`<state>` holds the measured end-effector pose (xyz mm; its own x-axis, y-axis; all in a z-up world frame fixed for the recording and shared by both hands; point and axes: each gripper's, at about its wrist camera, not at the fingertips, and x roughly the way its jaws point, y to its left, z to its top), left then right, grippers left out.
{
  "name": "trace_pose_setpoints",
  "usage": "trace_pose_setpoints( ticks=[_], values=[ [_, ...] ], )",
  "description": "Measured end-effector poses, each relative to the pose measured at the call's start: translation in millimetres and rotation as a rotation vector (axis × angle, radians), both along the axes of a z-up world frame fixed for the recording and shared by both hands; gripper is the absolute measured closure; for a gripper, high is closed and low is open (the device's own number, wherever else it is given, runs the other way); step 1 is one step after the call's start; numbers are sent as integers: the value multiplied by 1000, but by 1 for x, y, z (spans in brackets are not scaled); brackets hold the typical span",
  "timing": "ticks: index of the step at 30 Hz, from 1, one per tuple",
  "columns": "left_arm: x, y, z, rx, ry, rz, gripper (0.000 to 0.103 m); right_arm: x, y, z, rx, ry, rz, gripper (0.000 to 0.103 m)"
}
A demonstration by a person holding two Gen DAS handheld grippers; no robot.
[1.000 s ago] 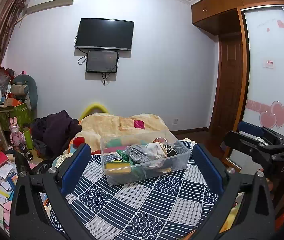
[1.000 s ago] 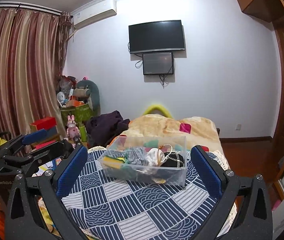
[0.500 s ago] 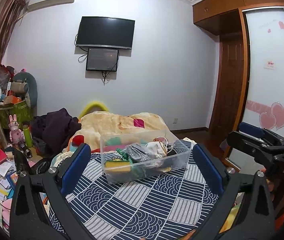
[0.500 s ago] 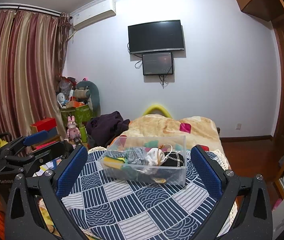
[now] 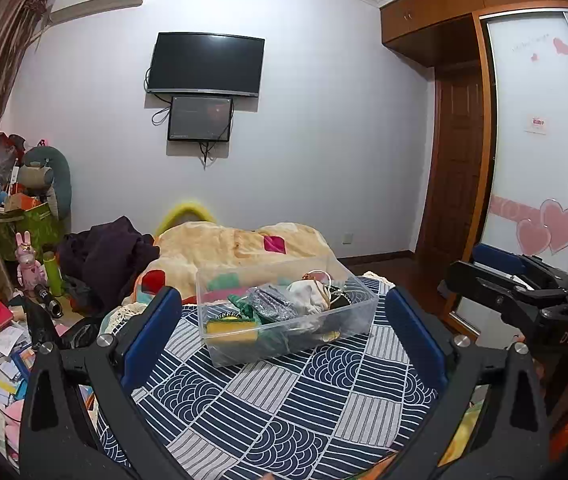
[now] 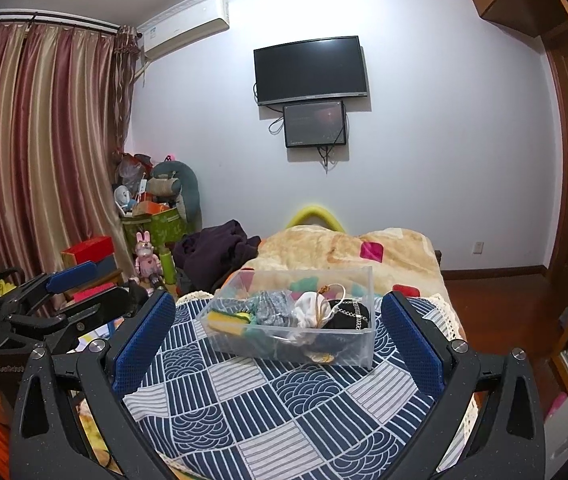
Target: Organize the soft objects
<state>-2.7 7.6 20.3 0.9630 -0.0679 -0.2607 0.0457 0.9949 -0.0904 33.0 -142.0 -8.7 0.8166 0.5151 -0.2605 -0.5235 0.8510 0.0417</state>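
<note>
**Both grippers spread above the cloth, soft things lying in the clear bin**

From where I sit, the biggest thing before me is the patterned blue-and-white cloth (image 6: 284, 392), laid over the near end of the bed. On it, at twelve o'clock from both cameras, stands the clear plastic bin (image 5: 284, 344). The soft things are inside it: a yellow sponge (image 5: 231, 326) at the bin's seven o'clock corner, a grey sparkly pouch (image 5: 272, 300) in the middle, a white cloth bundle (image 6: 311, 308) beside that, and a black bag with a chain (image 6: 347, 314) toward three o'clock. None of them lies on the cloth outside the bin that I can see.

My left gripper (image 5: 284, 320) is spread wide and holds nothing; my right gripper (image 6: 278, 320) is the same, with the bin framed between its blue pads. Each shows in the other's view, the right at three o'clock, the left at nine.

This scene fits a bin still to be sorted through as well as one just filled, so I name no move. Should I work in the bin, I would come down from above, clear of the walls, and pinch fabric mid-body, not the chain, which I judge would slip. What lies at the bin's bottom is hard to make out through the plastic, possibly a green cloth.
</note>
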Motion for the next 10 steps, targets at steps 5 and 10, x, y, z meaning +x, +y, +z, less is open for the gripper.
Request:
trace_pose_setpoints(
  ticks=[5, 10],
  values=[
    [-1, 1, 1, -5, -3, 2, 0, 1, 1, -1, 1, 11, -2, 0],
    [0, -1, 0, 1, -1, -3, 0, 3, 2, -3, 2, 18, -3, 0]
  ],
)
